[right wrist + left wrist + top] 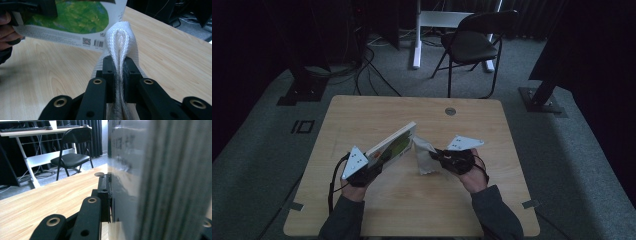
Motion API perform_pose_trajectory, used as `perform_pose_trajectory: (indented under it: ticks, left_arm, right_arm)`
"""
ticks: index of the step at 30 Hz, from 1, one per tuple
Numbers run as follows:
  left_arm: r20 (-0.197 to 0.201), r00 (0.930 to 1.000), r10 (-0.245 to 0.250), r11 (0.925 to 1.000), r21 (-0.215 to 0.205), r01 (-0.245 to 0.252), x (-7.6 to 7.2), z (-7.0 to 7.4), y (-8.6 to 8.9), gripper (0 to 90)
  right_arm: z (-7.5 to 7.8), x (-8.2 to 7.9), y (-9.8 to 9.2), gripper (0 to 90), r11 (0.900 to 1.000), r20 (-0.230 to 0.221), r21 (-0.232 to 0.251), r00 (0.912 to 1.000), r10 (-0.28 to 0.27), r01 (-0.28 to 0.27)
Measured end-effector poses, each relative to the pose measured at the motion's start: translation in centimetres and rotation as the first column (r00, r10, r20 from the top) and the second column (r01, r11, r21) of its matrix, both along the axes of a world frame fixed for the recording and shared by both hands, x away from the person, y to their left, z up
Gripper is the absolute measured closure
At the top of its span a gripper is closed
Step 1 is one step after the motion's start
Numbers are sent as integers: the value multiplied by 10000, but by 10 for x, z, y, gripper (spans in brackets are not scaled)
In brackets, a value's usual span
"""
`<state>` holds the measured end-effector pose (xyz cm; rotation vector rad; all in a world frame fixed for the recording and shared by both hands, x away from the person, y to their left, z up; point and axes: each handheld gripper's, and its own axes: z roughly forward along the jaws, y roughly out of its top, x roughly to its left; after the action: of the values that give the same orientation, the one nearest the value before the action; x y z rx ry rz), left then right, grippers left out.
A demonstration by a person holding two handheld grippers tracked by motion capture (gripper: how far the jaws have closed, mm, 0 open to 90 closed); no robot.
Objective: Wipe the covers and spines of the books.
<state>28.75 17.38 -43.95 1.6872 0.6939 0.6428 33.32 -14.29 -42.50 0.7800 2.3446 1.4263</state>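
**Book in one gripper, white cloth in the other**

The left gripper is clamped on a book, its jaws pressed against the covers near the book's lower end. In the left gripper view one black jaw lies flat against the glossy cover, and the stacked page edges stand just to the side. The book is raised off the wooden table and tilted, its far end pointing up and away from the person. Its cover shows a green picture on white, with a barcode and a small square code near one edge.

The right gripper is pinched tight on a white cloth. In the right gripper view the jaws stand almost together with the folded cloth squeezed between them, a rounded loop of it bulging above the jaw tips. The weave looks ribbed or gridded. In the high view the cloth hangs crumpled just beside the book's near corner, between the two grippers over the middle of the table; whether cloth and book touch cannot be told

Behind the table stands a black folding chair
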Motion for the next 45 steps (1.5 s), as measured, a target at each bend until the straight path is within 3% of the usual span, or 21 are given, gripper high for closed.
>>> perform_pose_trajectory:
  ticks: [18,45]
  left_arm:
    - [51,9999,-97,9984,553,94,-1,-5,-11,777]
    - [768,9970,-74,9869,1615,-51,-11,-12,-34,777]
  right_arm:
    - [13,4,-12,825,9994,245,10,9991,-335,335]
    - [34,13,-20,825,9982,740,-189,9957,-556,571]
